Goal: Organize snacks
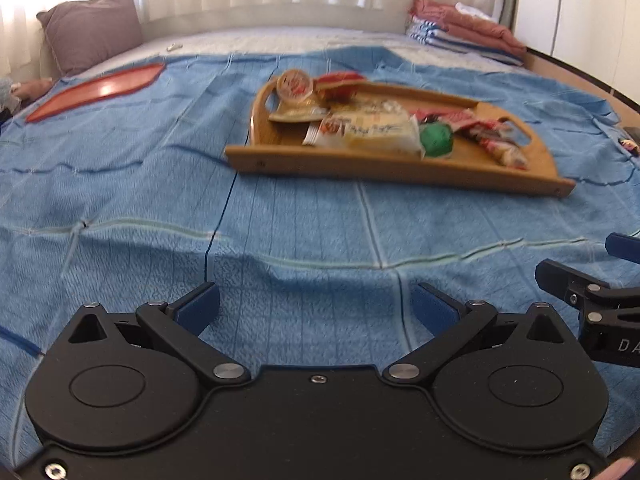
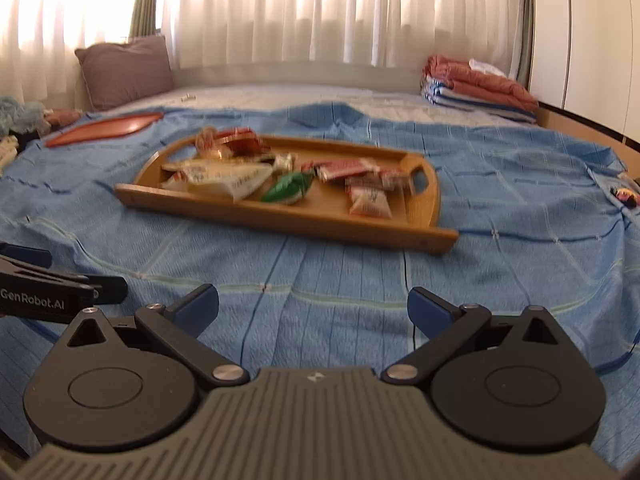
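A wooden tray [image 1: 280, 164] [image 2: 320, 216] lies on the blue bedspread, well ahead of both grippers. It holds several snack packs: a pale yellow bag [image 1: 380, 130] [image 2: 224, 178], a green pack [image 1: 438, 140] [image 2: 288, 188], red-and-white packets [image 1: 500, 144] [image 2: 368, 200] and a round lidded cup [image 1: 295, 85]. My left gripper [image 1: 316, 306] is open over bare cloth, nothing between its fingers. My right gripper [image 2: 314, 306] is open too, also holding nothing. The right gripper's fingers [image 1: 560, 276] show at the right edge of the left wrist view.
A flat red tray [image 1: 100, 90] [image 2: 108, 128] lies at the far left of the bedspread. A purple pillow [image 1: 92, 28] leans at the back left. Folded blankets [image 1: 468, 28] [image 2: 480, 80] are stacked at the back right. A small dark item [image 2: 626, 196] lies at the right edge.
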`<state>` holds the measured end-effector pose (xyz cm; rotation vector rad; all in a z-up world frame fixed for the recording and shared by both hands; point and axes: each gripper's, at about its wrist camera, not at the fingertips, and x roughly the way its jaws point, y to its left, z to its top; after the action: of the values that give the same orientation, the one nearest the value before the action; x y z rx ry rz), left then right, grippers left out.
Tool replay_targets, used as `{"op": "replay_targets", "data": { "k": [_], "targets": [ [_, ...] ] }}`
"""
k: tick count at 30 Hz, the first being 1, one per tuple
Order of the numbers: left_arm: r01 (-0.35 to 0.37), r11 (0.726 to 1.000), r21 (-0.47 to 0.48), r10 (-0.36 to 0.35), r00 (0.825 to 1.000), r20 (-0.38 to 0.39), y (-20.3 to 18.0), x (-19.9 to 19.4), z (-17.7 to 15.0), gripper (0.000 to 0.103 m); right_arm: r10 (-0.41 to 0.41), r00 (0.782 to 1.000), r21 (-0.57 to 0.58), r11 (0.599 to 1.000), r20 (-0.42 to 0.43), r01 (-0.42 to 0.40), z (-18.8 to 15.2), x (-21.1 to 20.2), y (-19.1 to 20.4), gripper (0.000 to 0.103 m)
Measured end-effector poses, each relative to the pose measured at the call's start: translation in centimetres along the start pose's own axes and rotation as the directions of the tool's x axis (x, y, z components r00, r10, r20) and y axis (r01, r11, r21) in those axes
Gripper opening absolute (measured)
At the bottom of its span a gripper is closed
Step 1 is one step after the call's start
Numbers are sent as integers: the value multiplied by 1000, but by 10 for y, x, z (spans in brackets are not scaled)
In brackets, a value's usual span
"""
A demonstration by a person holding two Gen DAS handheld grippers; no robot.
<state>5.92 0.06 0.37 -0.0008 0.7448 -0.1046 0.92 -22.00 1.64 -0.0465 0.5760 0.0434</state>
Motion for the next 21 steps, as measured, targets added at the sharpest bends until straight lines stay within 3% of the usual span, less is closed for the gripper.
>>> {"op": "replay_targets", "data": {
  "k": [4,21],
  "targets": [
    [-17,1000,26,16,999,27,-1,4,-6,103,-9,998,-2,1000,-69,9,-15,18,2,103],
    [-26,999,30,25,999,42,-3,7,-8,103,-10,999,7,1000,-49,11,-20,16,3,103]
  ]
}}
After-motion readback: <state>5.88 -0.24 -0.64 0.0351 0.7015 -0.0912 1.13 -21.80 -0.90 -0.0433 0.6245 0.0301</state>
